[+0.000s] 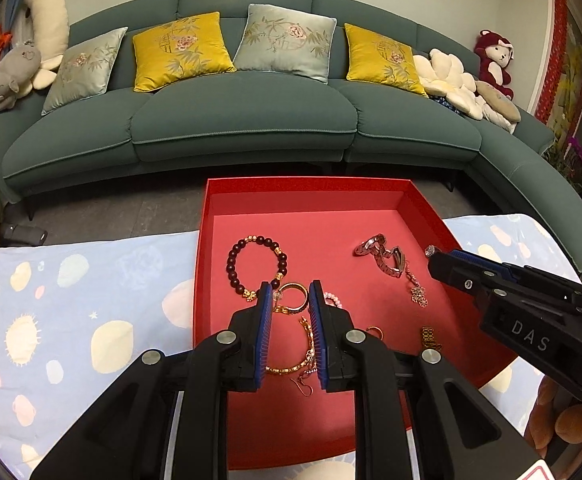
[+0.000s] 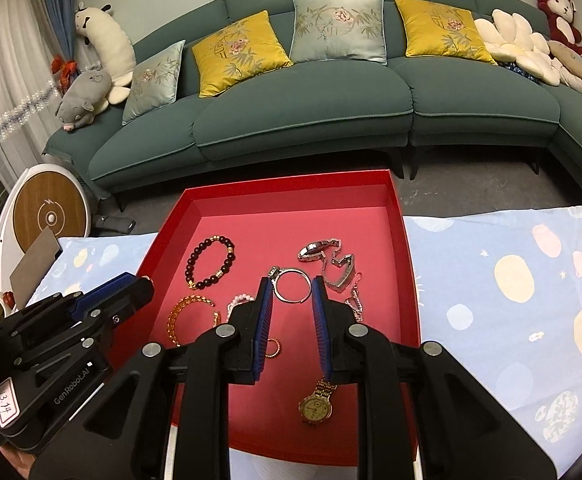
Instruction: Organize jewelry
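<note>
A red tray (image 1: 211, 216) (image 2: 407, 240) on the table holds jewelry: a dark bead bracelet (image 1: 233, 258) (image 2: 195, 256), a silver watch (image 1: 387, 256) (image 2: 331, 256), a silver bangle (image 2: 291, 286), a gold chain bracelet (image 1: 291, 368) (image 2: 179, 312) and a gold watch (image 2: 317, 406). My left gripper (image 1: 291, 292) is open over the tray's near middle, above a gold ring (image 1: 293, 289). My right gripper (image 2: 291, 284) is open, its jaws either side of the silver bangle. Each gripper shows in the other's view.
The table wears a light blue patterned cloth (image 1: 71, 312) (image 2: 511, 280). A green sofa (image 1: 243, 120) with cushions stands behind it. A round wooden-faced device (image 2: 47, 212) sits at the left.
</note>
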